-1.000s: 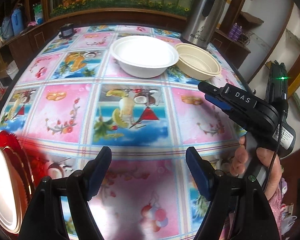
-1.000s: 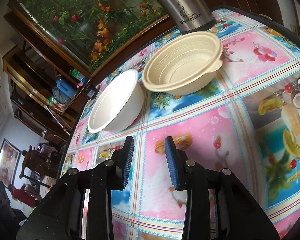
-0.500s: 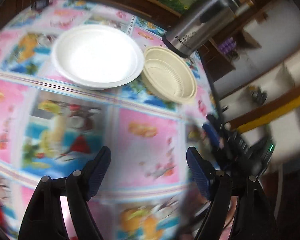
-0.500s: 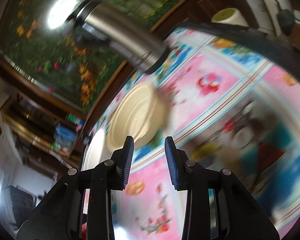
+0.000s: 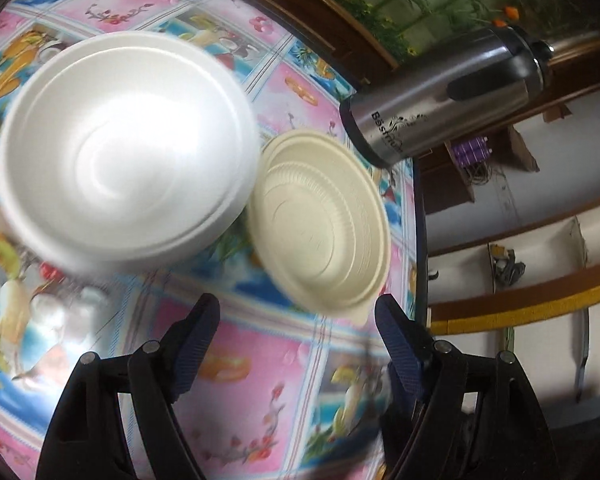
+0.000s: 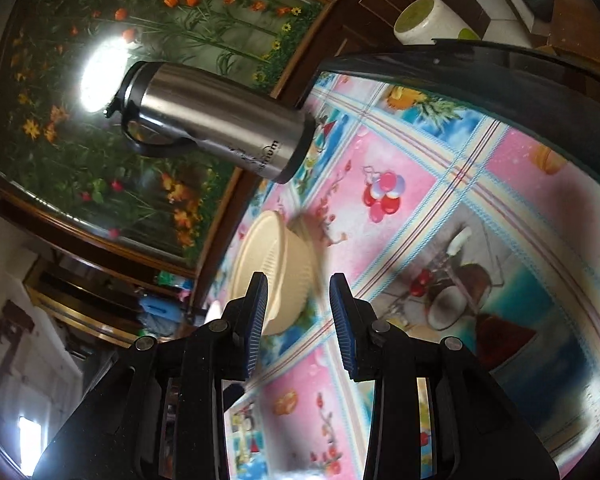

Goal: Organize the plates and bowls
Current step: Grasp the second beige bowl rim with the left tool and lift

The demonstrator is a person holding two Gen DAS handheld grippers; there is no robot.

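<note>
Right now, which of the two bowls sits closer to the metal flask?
The cream ribbed bowl: it sits right beside the steel flask, near the table's edge. The larger white bowl lies on its far side from the flask.

Left wrist view: two bowls sit side by side on a table [image 5: 260, 392]. The big bowl [image 5: 128, 176] is on the left, the ribbed bowl [image 5: 320, 232] just beside it on the right, near the table's right edge. A flask [image 5: 444, 92] stands behind the ribbed bowl. Right wrist view: the ribbed bowl [image 6: 276, 272] lies ahead, the flask [image 6: 216, 124] beyond it.
</note>
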